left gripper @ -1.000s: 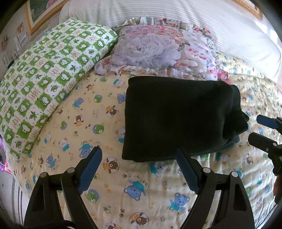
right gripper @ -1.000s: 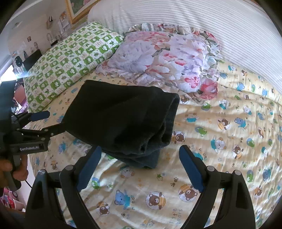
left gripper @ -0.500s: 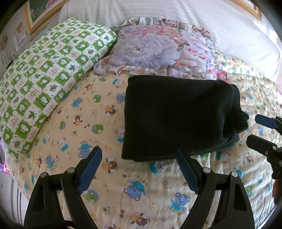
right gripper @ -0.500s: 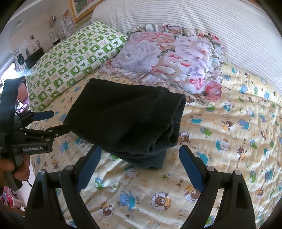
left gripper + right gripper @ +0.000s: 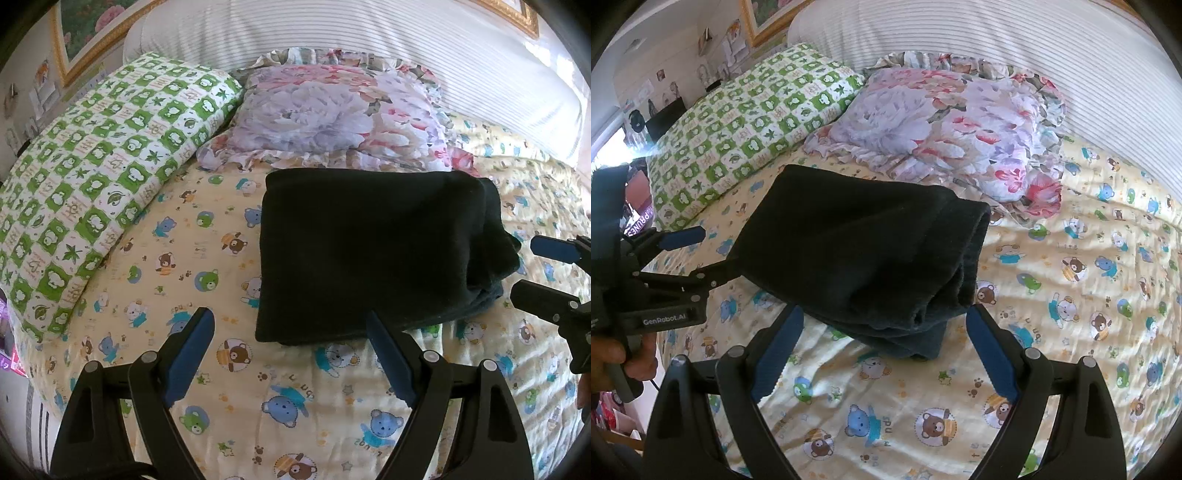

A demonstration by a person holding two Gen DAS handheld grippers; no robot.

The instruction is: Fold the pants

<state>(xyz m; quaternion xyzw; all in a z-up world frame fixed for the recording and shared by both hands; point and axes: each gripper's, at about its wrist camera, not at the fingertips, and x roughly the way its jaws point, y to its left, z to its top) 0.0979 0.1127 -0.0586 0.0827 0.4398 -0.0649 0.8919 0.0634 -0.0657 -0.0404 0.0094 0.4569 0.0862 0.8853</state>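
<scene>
The black pants (image 5: 369, 251) lie folded in a thick rectangular stack on the bear-print bedsheet (image 5: 229, 376); they also show in the right wrist view (image 5: 864, 258), with the layered fold ends facing that camera. My left gripper (image 5: 288, 350) is open and empty, just short of the stack's near edge. My right gripper (image 5: 882, 343) is open and empty, its jaws wide in front of the stack's folded end. Each gripper shows in the other's view, the right (image 5: 532, 269) and the left (image 5: 701, 254), beside the pants.
A green checked pillow (image 5: 96, 177) lies at the left and a floral pillow (image 5: 332, 118) behind the pants. A white striped headboard cushion (image 5: 369, 40) runs along the back. Bare bedsheet (image 5: 1089, 277) stretches to the right.
Both grippers have drifted back slightly from the pants. The folded stack has not moved and both grippers stay open.
</scene>
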